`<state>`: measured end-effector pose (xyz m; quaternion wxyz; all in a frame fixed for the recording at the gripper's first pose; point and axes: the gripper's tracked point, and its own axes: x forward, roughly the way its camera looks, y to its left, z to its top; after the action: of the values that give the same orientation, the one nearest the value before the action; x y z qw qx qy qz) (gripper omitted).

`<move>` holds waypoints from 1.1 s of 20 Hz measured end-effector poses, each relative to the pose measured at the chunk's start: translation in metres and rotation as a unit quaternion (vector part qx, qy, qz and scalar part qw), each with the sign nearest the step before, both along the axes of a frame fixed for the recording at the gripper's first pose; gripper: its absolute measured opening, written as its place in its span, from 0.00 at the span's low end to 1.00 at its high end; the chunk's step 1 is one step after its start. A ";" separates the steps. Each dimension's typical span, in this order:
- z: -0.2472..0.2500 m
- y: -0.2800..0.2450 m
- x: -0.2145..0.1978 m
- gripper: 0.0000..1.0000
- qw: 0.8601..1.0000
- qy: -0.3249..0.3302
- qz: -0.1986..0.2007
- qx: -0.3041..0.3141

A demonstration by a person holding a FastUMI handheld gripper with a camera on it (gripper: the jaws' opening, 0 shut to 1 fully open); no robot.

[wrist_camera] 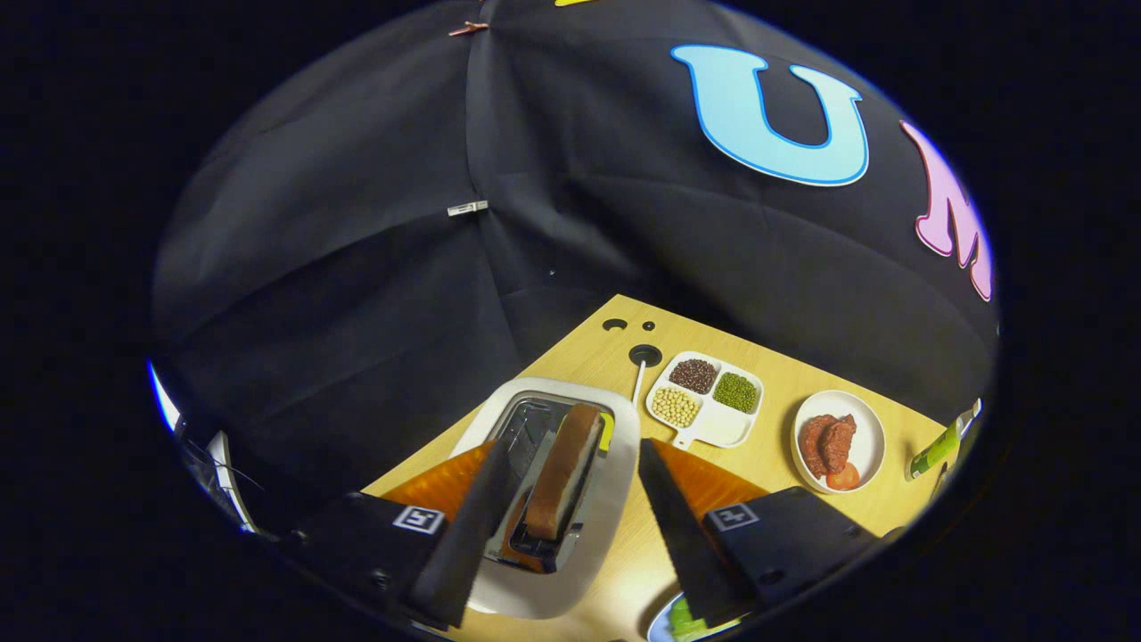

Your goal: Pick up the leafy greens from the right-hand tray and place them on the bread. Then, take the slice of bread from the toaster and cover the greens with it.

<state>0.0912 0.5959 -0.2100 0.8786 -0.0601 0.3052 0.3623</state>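
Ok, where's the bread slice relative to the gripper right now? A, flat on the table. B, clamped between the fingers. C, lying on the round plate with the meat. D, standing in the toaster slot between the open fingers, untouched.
D: the bread slice stands in the toaster slot, with the gripper fingers open on either side, not touching it.

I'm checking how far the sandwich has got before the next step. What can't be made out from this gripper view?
- Greens: a sliver by the right finger, which hides the rest; whether bread lies under them can't be told.
- Bread slice in the toaster, between the open gripper fingers: lower part sunk in the slot.
- Green object beyond the meat plate: cut off.
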 end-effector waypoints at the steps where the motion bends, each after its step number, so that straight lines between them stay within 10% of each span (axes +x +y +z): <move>1: -0.004 0.001 0.000 0.83 1.000 0.001 -0.001 -0.006; 10: -0.019 0.005 -0.004 0.18 0.999 0.032 -0.012 -0.028; 22: 0.082 -0.037 0.014 0.15 0.998 -0.038 -0.025 0.043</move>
<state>0.1048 0.5585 -0.1283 0.9003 -0.0281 0.2567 0.3505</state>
